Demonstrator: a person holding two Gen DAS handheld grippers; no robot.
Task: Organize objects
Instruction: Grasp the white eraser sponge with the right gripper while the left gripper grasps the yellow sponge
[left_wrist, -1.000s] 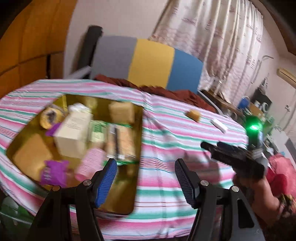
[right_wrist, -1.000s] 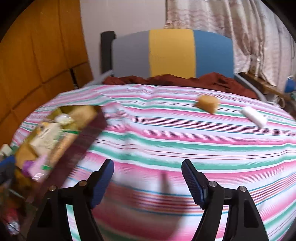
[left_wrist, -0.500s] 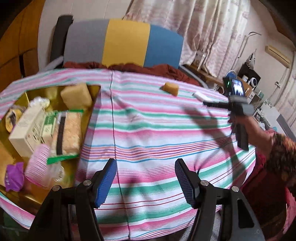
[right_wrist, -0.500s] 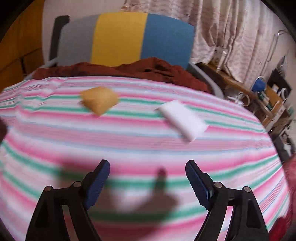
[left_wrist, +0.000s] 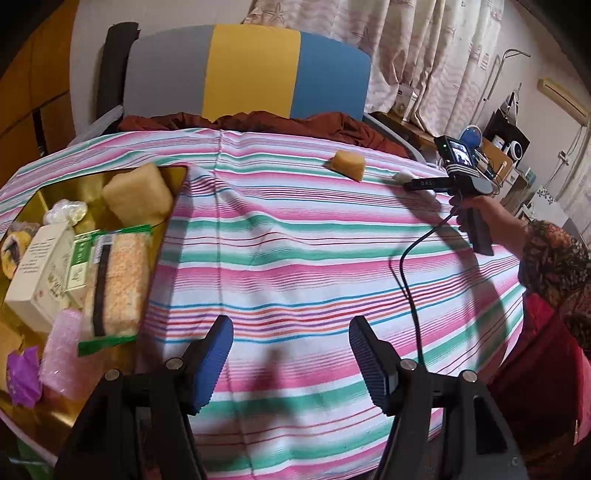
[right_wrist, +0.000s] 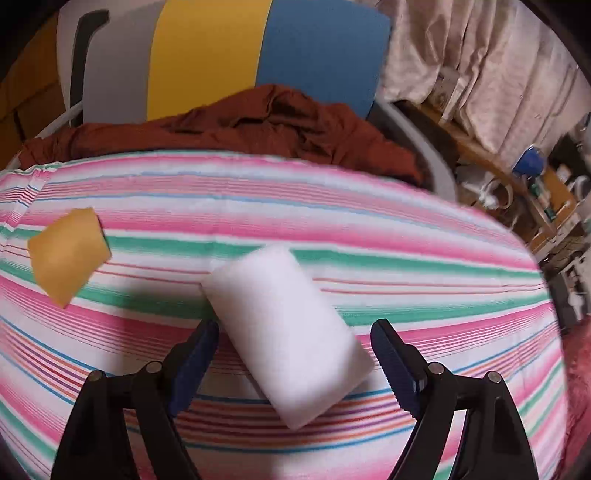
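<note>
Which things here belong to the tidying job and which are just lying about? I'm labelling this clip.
Part of the job:
- white sponge block, between the open fingers of the right gripper
- orange sponge, loose on the cloth
- gold tray already holding packets and sponges
- left gripper, open, empty

Just lying about:
- striped tablecloth
- chair
- rust-red cloth
- curtains

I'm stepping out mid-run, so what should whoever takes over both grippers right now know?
Left gripper: open, empty, above the striped tablecloth.
Right gripper: open around the white rectangular foam block, which lies skewed between the fingers; not gripped yet.
Orange-yellow sponge piece: loose on the cloth, left of the block in the right wrist view.
Done: gold tray already holds a tan sponge, boxes and packets.
Left: probably close on the block, carry it to the tray, then fetch the sponge piece.
</note>
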